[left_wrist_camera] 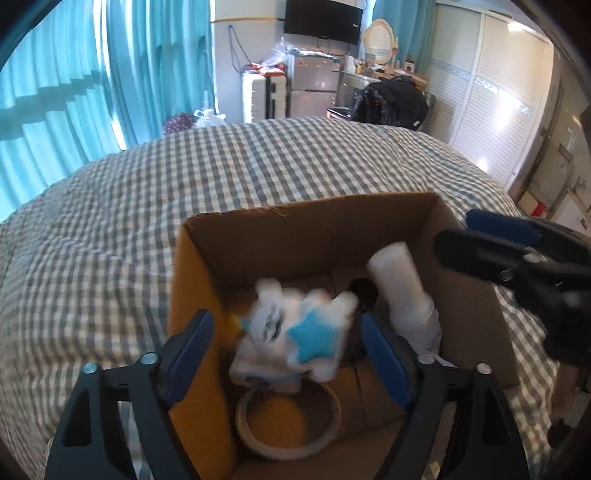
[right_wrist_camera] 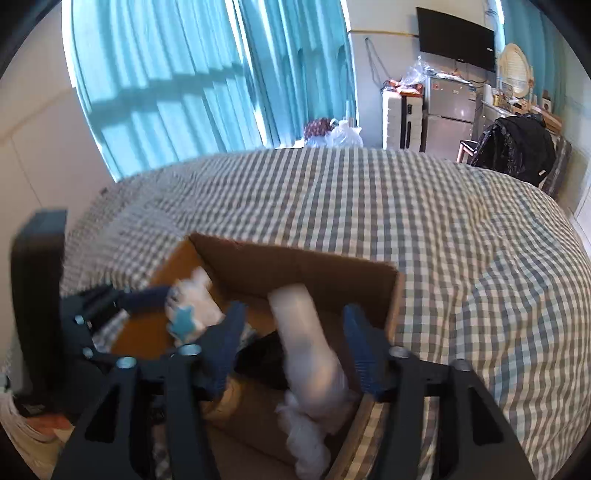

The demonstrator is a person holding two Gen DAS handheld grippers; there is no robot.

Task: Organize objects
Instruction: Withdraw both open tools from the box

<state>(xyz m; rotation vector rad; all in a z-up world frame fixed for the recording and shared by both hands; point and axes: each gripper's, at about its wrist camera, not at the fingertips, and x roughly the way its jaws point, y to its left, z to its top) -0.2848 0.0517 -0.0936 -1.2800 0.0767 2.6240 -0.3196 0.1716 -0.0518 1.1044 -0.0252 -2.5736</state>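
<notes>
An open cardboard box (left_wrist_camera: 306, 229) sits on the checked bed. Inside it are a white plush toy with a blue star (left_wrist_camera: 299, 332), a white cylinder in plastic wrap (left_wrist_camera: 399, 284), a round wooden hoop (left_wrist_camera: 288, 421) and something dark. My left gripper (left_wrist_camera: 288, 339) is open over the box, its blue pads on either side of the blurred plush, which looks loose between them. My right gripper (right_wrist_camera: 295, 339) is open above the box's right half, around the white cylinder (right_wrist_camera: 299, 325) without touching it. The plush (right_wrist_camera: 192, 306) and box (right_wrist_camera: 295, 266) also show in the right wrist view.
The grey-and-white checked bedspread (left_wrist_camera: 184, 192) spreads around the box. Teal curtains (left_wrist_camera: 74, 92) hang at the left. A fridge (left_wrist_camera: 314, 85), a wall TV (left_wrist_camera: 321, 18) and a chair with a black coat (left_wrist_camera: 391, 99) stand beyond the bed. White wardrobe doors (left_wrist_camera: 491, 81) are at the right.
</notes>
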